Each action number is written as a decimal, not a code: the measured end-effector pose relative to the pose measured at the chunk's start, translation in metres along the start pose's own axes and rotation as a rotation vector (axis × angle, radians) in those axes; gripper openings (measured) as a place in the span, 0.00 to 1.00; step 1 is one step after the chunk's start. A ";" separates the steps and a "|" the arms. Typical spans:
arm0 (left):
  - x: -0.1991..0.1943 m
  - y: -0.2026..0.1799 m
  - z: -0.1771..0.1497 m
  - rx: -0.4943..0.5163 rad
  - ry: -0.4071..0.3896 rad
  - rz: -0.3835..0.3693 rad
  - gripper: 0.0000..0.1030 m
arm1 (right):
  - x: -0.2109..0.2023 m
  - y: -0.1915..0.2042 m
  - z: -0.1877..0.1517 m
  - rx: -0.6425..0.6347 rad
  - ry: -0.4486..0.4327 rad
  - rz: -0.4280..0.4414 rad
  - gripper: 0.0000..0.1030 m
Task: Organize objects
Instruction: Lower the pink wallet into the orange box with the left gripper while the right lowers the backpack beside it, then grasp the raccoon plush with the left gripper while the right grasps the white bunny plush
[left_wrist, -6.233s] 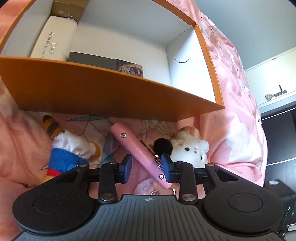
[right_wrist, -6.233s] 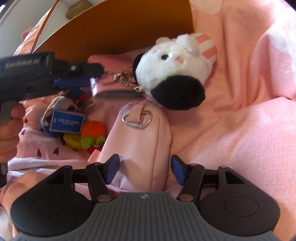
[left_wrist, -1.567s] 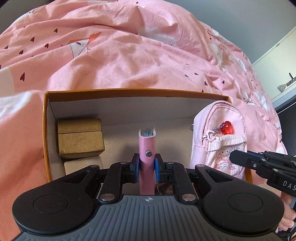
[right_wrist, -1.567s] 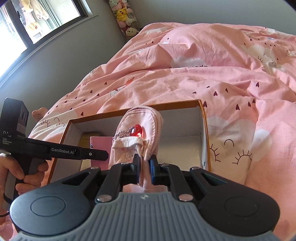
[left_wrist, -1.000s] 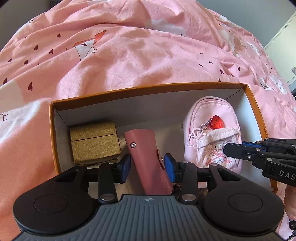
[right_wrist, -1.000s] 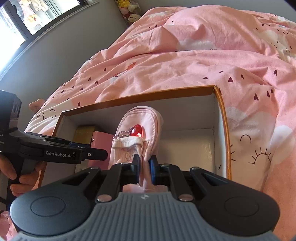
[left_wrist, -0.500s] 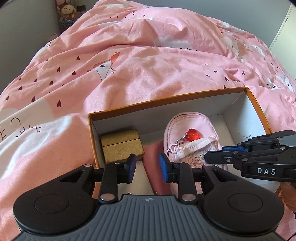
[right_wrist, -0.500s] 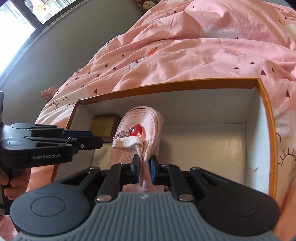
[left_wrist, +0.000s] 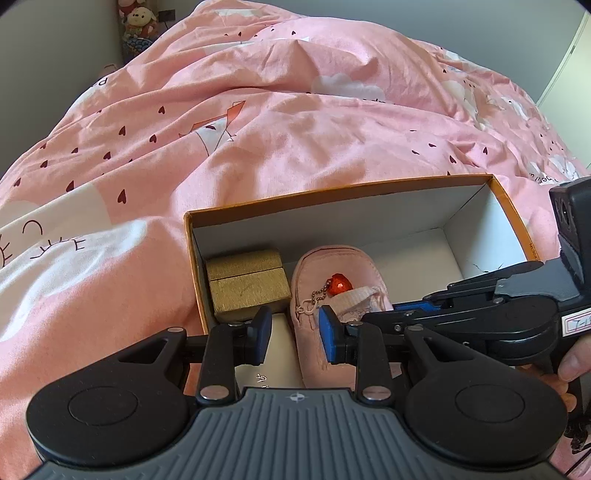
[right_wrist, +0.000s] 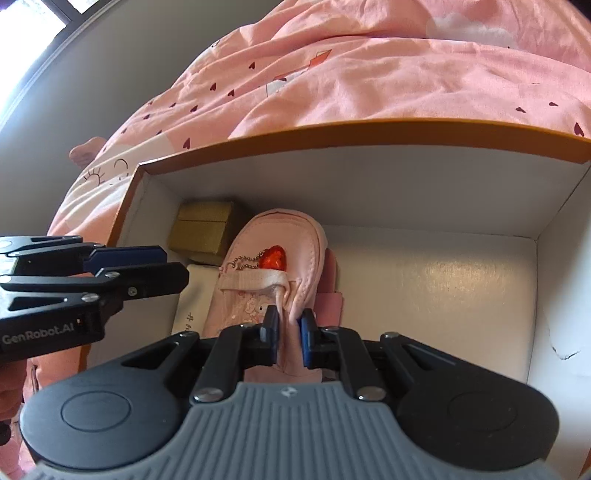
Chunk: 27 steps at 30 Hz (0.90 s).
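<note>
While right claw (right_wrist: 287, 339) pinches one pink pouch (right_wrist: 273, 266), left claw (left_wrist: 293, 336) gapes empty; one gold box (left_wrist: 245, 282) in orange box (left_wrist: 332, 194).

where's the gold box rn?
In both wrist views the gold box sits inside the orange box, in its far left corner, just left of the pink mini backpack that the right hand-held gripper pinches.
</note>
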<state>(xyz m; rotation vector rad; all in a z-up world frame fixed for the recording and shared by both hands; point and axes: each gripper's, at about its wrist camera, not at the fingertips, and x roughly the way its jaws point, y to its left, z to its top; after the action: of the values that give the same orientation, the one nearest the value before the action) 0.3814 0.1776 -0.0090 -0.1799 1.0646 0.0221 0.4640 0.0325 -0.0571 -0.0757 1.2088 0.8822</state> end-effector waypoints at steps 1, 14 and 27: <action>-0.001 0.000 -0.001 -0.001 0.000 -0.003 0.33 | 0.003 0.002 0.000 -0.006 -0.002 -0.010 0.13; -0.067 -0.030 -0.039 -0.004 -0.116 -0.018 0.39 | -0.068 0.034 -0.029 -0.132 -0.171 -0.109 0.37; -0.088 -0.071 -0.136 0.020 -0.010 -0.008 0.54 | -0.149 0.025 -0.154 -0.031 -0.255 -0.234 0.38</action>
<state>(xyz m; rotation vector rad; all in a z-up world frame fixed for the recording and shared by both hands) 0.2281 0.0925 0.0127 -0.1655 1.0537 0.0053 0.3178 -0.1085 0.0158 -0.1240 0.9271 0.6824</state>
